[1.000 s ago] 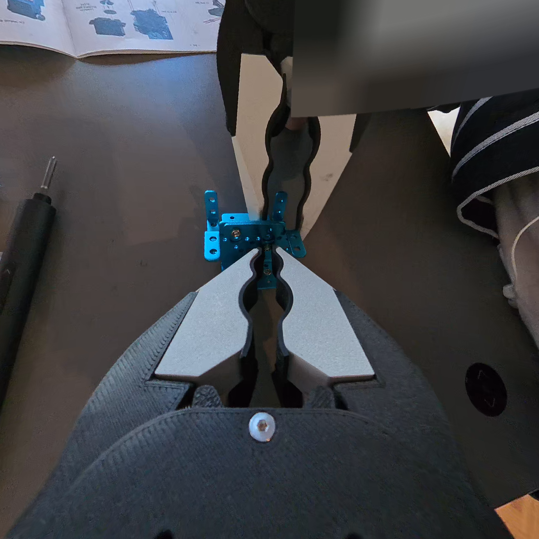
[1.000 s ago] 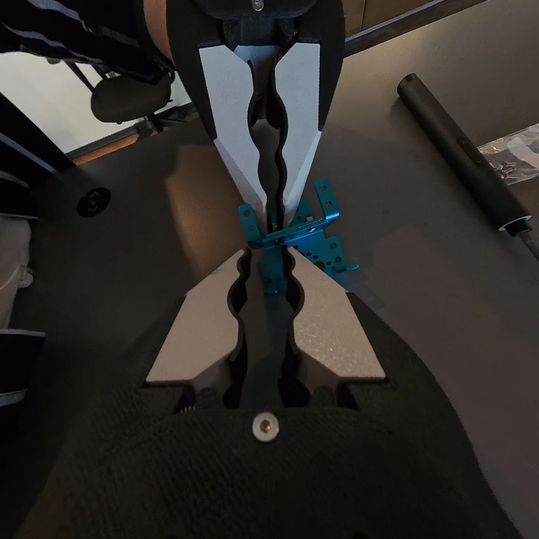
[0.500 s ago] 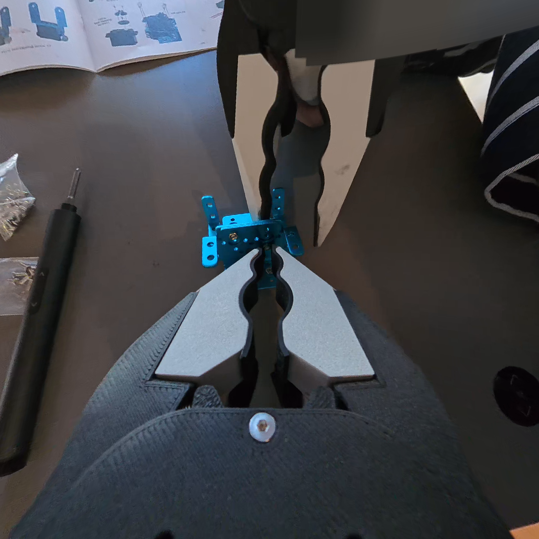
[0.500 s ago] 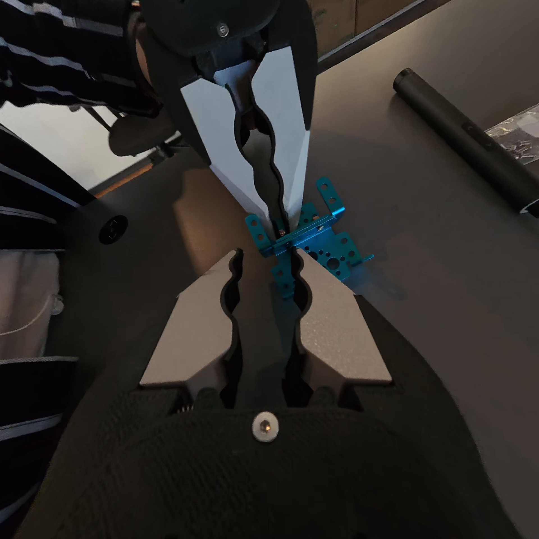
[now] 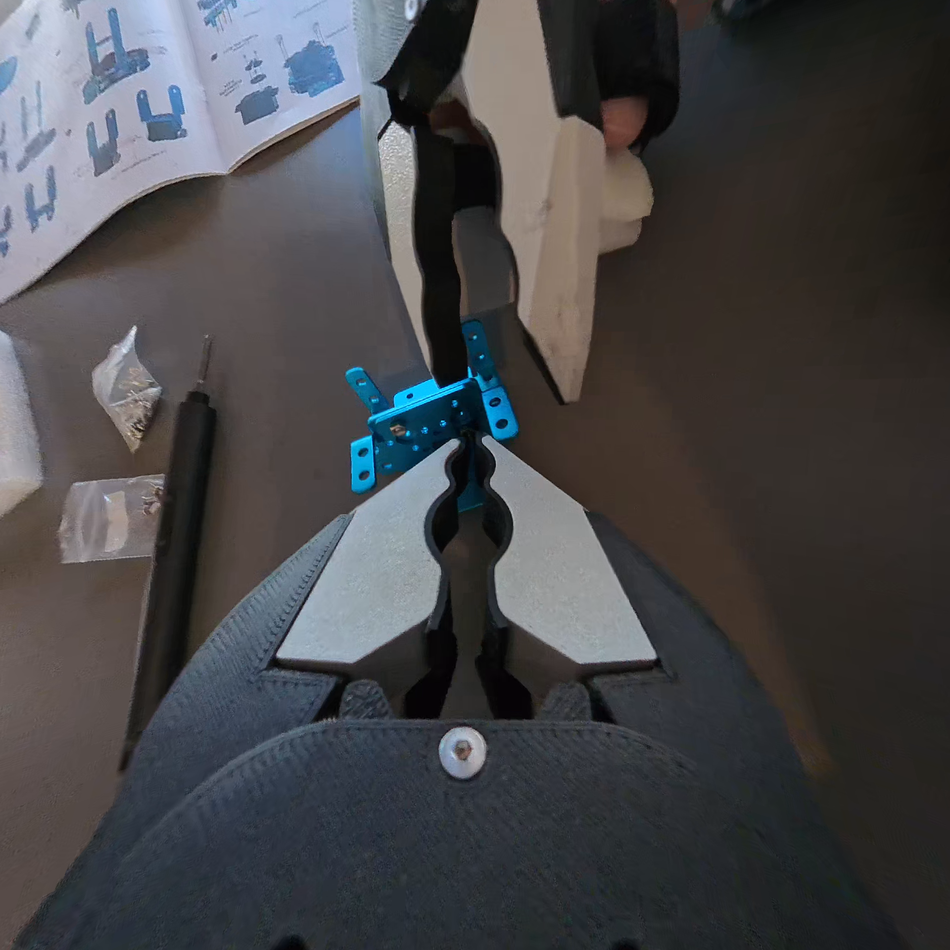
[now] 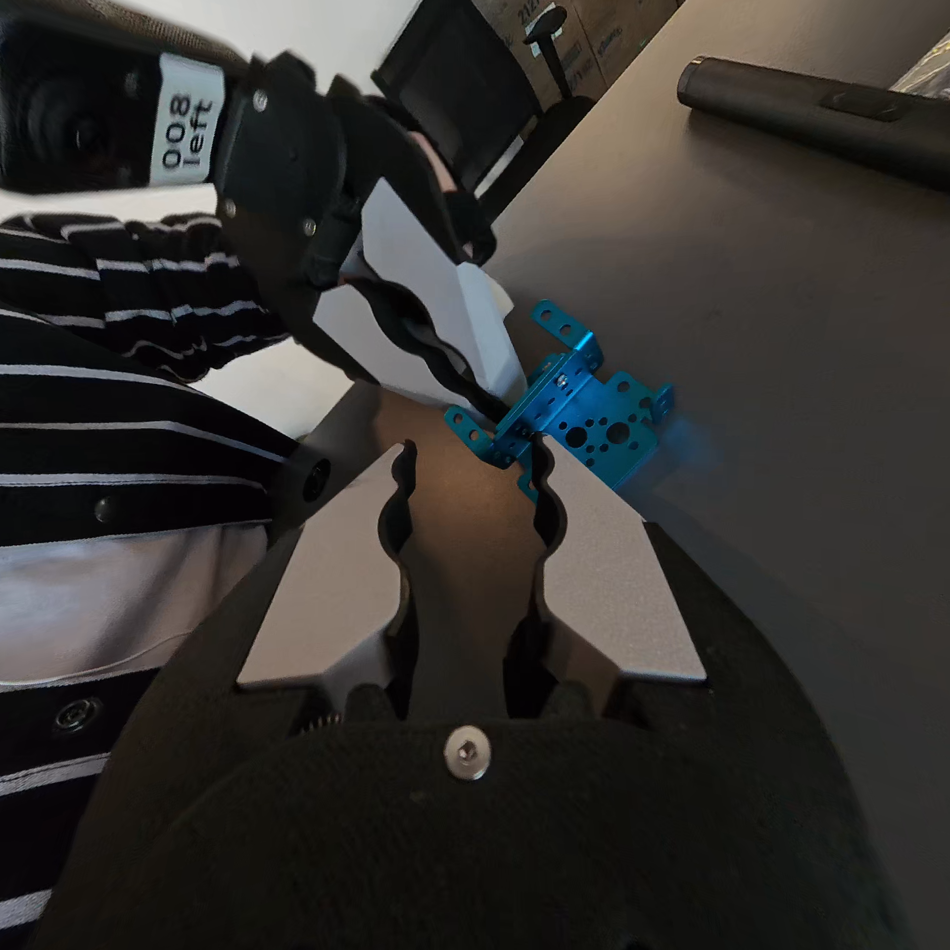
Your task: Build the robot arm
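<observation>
A blue metal bracket assembly (image 5: pixel 426 426) with many holes hangs just above the dark table (image 5: pixel 771 462). My left gripper (image 5: pixel 470 443) is shut on a thin blue plate of it, with the pads pressed on both sides. The right wrist view shows the same grip, the left gripper (image 6: pixel 506 406) pinching the bracket (image 6: pixel 581 411) from the upper left. My right gripper (image 6: pixel 473 447) is open. One fingertip (image 6: pixel 540 447) stands right by the bracket's edge and the other is well apart from it. Nothing lies between its pads.
A black electric screwdriver (image 5: pixel 175 514) lies on the left, also seen in the right wrist view (image 6: pixel 822 123). Two small bags of screws (image 5: pixel 128 396) and white foam (image 5: pixel 15 426) lie beside it. An open instruction booklet (image 5: pixel 128 103) is at the far left. A person's striped sleeve (image 6: pixel 128 288) is close. Less than 4 cm separates the two grippers' tips. Both grippers' tips are roughly 12 cm from the black electric screwdriver (image 5: pixel 175 514). My right wrist view (image 6: pixel 849 119) looks at it from another angle.
My right gripper has opened and let go of the bracket. My left gripper has kept its hold and swung the bracket, so more of the table's left side shows now.
</observation>
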